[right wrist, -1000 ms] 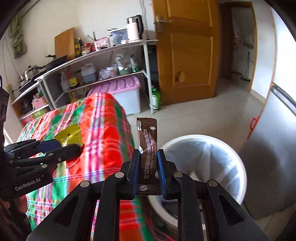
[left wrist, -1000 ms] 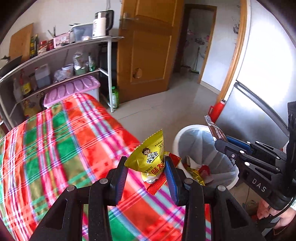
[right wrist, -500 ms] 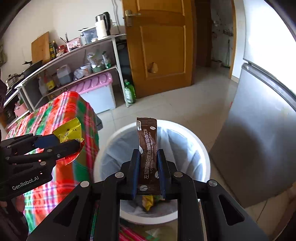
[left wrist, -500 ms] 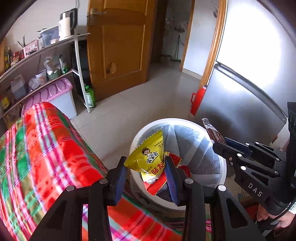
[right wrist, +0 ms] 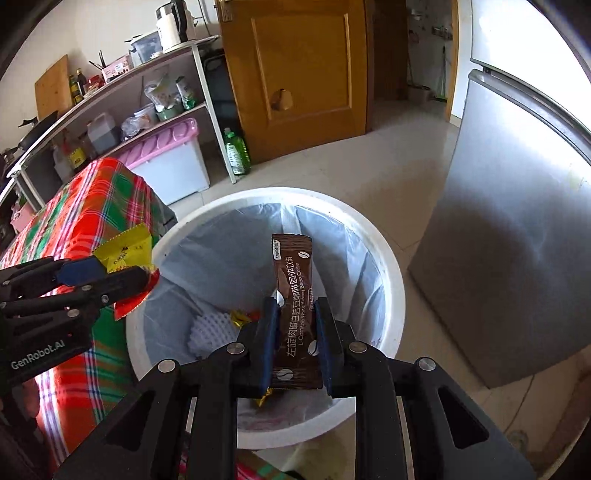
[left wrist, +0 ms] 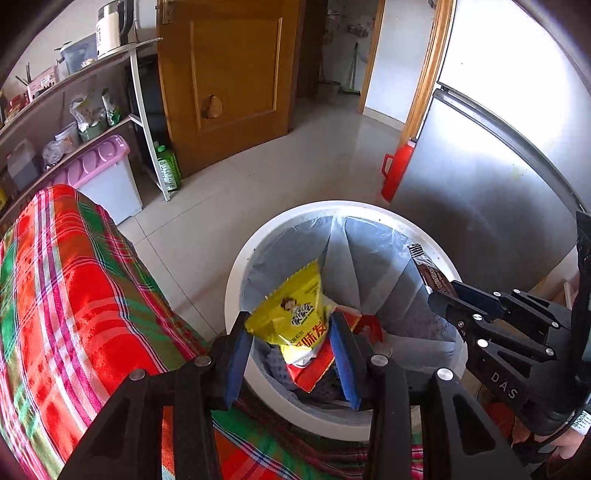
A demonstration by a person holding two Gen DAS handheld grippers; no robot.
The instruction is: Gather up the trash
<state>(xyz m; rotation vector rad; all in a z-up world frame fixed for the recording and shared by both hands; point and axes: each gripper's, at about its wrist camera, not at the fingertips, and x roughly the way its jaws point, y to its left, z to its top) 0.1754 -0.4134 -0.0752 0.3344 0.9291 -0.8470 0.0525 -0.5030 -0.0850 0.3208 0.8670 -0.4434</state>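
Evidently both grippers hang over the lined white bin (right wrist: 391,266) for a drop: left gripper (left wrist: 291,343), jaws opening, has yellow and red snack wrappers (left wrist: 295,317) between them; right gripper (right wrist: 293,328), likewise opening, a brown coffee sachet (right wrist: 295,295)

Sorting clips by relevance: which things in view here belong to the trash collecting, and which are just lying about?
Part of the job:
- yellow snack packet between the opening left gripper jaws
- brown coffee sachet between the opening right gripper jaws
- white bin with grey liner, below both

Just lying about:
- plaid cloth
- green bottle
- red flask
- purple-lidded box
- kettle
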